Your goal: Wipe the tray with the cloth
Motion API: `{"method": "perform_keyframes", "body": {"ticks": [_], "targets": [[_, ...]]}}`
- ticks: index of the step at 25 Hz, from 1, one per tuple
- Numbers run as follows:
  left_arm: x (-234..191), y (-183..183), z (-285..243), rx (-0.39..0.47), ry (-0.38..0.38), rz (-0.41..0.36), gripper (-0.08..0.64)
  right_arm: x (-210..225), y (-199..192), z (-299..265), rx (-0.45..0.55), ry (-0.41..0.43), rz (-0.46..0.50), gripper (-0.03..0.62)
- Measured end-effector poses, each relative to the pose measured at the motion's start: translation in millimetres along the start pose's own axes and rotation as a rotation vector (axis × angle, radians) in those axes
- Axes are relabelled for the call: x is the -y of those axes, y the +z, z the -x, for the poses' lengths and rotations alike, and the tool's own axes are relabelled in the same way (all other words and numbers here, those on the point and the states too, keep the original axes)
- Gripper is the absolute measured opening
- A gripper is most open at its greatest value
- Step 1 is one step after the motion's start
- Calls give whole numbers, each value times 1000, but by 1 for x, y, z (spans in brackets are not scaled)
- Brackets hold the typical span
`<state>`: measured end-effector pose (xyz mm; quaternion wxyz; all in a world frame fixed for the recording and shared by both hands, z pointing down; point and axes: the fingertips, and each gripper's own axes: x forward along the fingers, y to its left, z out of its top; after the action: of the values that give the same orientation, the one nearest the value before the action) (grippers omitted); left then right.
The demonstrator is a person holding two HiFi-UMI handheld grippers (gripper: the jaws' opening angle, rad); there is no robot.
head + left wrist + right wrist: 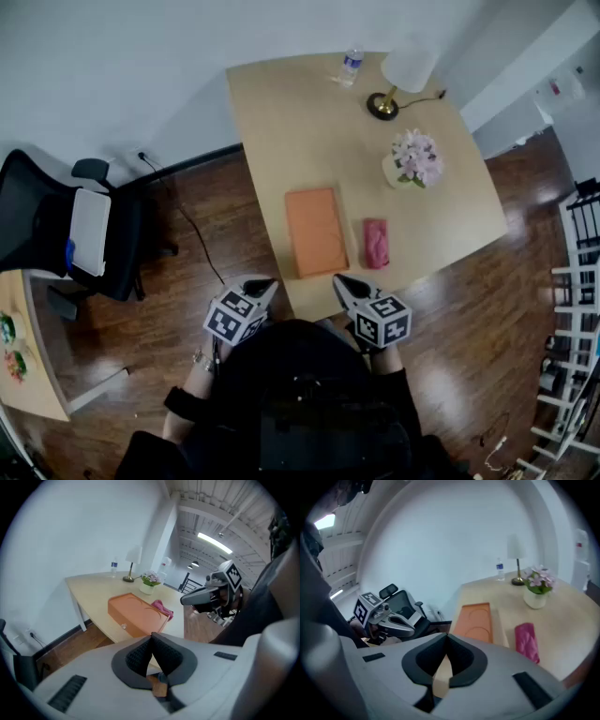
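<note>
Black-padded jaws of the left gripper (262, 285) and the right gripper (346, 284) are pressed together on nothing near the edge of the pale wooden table (281, 112), so I think the right one should open first, then pinch the crumpled pink cloth (376, 243) just beside the orange rectangular tray (316, 232).

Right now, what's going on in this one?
A person stands at the near edge of the table with a gripper in each hand. The left gripper and right gripper are both empty, jaws together. The orange tray lies untouched, the pink cloth beside it. Wiping has not begun.
</note>
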<state>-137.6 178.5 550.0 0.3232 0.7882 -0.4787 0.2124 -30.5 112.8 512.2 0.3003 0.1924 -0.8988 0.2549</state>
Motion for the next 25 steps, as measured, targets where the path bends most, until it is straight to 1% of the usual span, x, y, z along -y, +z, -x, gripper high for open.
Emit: {"method": "perform_keyframes", "body": {"ticks": [3,6,9,12,16,17,18,19,22,24,25], "targets": [[4,-7,-1,-10,-35,-9,2,20,-21,8,-6,-84,-69,6],[3,-12,-4,-34,-57,-30,2,36,-38,16,0,-169,-118,6],[3,-13,-9,-62,-77,-56,2,52,-54,25,4,-228,-163,6],[4,-7,-15,-75,-64,-72,2,79,-59,29,11,-273,-168,6],[6,11,-24,-79,-28,-58,2,127,-50,19,4,-322,-139,10],[9,16,-26,-82,-19,-57,2,140,-47,15,-2,-333,-127,58],[11,21,-29,-86,-9,-57,2,153,-44,10,-12,-345,-113,125],[13,25,-32,-90,1,-55,2,165,-41,5,-23,-357,-96,153],[14,38,-40,-98,33,-36,2,198,-27,-12,-50,-385,-38,179],[12,47,-42,-112,67,-27,2,214,-21,-27,-79,-386,0,213],[10,51,-43,-122,86,-24,2,221,-17,-35,-91,-380,23,218]]}}
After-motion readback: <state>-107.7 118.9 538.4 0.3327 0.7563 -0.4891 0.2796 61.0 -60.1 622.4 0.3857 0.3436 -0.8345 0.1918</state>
